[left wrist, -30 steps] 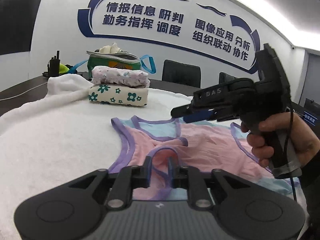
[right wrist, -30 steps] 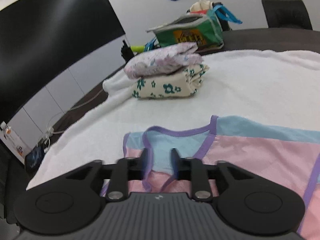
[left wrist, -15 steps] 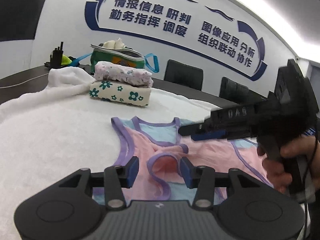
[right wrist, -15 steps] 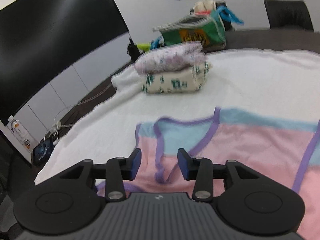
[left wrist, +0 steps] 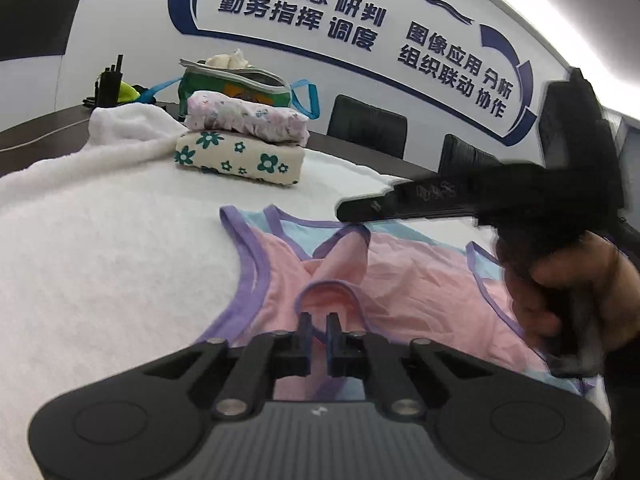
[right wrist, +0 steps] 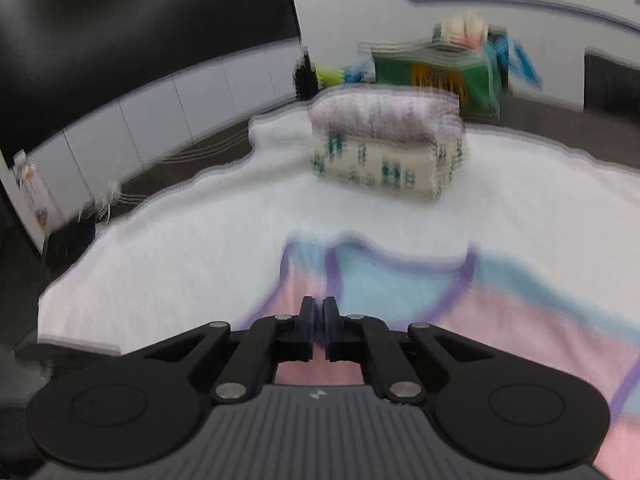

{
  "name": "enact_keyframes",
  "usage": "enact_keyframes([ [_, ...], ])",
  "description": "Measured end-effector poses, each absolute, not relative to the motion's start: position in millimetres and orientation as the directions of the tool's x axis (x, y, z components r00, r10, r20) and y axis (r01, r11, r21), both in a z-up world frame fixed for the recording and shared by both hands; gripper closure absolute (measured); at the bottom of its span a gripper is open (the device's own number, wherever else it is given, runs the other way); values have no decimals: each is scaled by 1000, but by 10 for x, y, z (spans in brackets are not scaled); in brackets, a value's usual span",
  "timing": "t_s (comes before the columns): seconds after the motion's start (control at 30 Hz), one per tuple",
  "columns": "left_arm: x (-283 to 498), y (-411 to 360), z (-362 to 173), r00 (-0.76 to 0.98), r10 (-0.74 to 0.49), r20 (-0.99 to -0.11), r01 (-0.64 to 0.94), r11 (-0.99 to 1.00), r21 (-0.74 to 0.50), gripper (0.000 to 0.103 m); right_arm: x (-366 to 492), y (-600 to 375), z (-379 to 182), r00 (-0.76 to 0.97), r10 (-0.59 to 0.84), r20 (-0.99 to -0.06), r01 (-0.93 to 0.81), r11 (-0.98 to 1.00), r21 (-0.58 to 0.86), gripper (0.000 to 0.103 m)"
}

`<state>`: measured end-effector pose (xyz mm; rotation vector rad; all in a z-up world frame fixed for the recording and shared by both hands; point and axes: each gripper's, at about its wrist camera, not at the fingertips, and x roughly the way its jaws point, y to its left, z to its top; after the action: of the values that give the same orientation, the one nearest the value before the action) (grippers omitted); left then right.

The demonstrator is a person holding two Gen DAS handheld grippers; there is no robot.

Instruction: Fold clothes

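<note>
Two grippers, L [left wrist: 319,326] & R [right wrist: 319,312]: L fingers closing on the pink top's [left wrist: 400,280] strap, R pinched shut on its edge. Top's flat on white towel [left wrist: 120,260], tabletop. Next, I think: lift, fold over.

Vest [left wrist: 400,280] flat on towel [left wrist: 100,260]; folded stack [left wrist: 240,140] behind it; bag [left wrist: 236,84] behind stack.

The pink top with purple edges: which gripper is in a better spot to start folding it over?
Probably the left gripper. Its jaws are closing on the purple-trimmed strap loop of the pink top, so fabric sits between them. The right gripper is shut at the top's edge, but that view is too blurred to confirm a hold.
</note>
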<state>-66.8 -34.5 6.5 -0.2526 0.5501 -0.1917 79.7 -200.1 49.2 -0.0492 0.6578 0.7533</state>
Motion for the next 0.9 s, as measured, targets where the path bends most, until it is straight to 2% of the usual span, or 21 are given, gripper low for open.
enact_keyframes([
  [0.07, -725, -310, 80, 846, -241, -476, 107, 951, -291, 66, 867, -1987, 475, 555, 605, -571, -628, 755, 190, 96],
  [0.13, -787, -257, 109, 857, -230, -461, 98, 951, -293, 61, 869, -2024, 504, 573, 600, -558, -608, 768, 200, 92],
  [0.23, -757, -196, 144, 859, -226, -460, 77, 944, -321, 60, 800, -2188, 613, 605, 599, -525, -574, 785, 235, 67],
  [0.3, -719, -166, 162, 858, -228, -460, 66, 937, -342, 55, 773, -2275, 660, 590, 602, -538, -555, 786, 271, 66],
  [0.53, -497, -301, 196, 847, -250, -468, 78, 931, -355, 56, 789, -2258, 467, 475, 613, -631, -512, 776, 368, 62],
  [0.6, -426, -315, 154, 831, -263, -490, 70, 924, -377, 66, 803, -2181, 368, 458, 621, -636, -521, 767, 374, 64],
  [0.63, -401, -306, 126, 821, -277, -500, 66, 915, -399, 92, 813, -2132, 321, 450, 632, -631, -533, 757, 378, 79],
  [0.67, -399, -285, 102, 811, -300, -502, 68, 901, -429, 101, 836, -2090, 291, 438, 639, -632, -542, 749, 382, 94],
  [0.8, -524, -177, -9, 803, -341, -488, 32, 843, -537, 101, 935, -2001, 257, 394, 680, -618, -566, 709, 420, 95],
  [0.87, -558, -77, -135, 781, -380, -495, -16, 781, -625, 77, 987, -1985, 229, 393, 682, -617, -553, 711, 434, 91],
  [0.9, -585, -31, -182, 775, -405, -485, -15, 755, -655, 78, 997, -1979, 211, 388, 681, -621, -551, 711, 437, 89],
])
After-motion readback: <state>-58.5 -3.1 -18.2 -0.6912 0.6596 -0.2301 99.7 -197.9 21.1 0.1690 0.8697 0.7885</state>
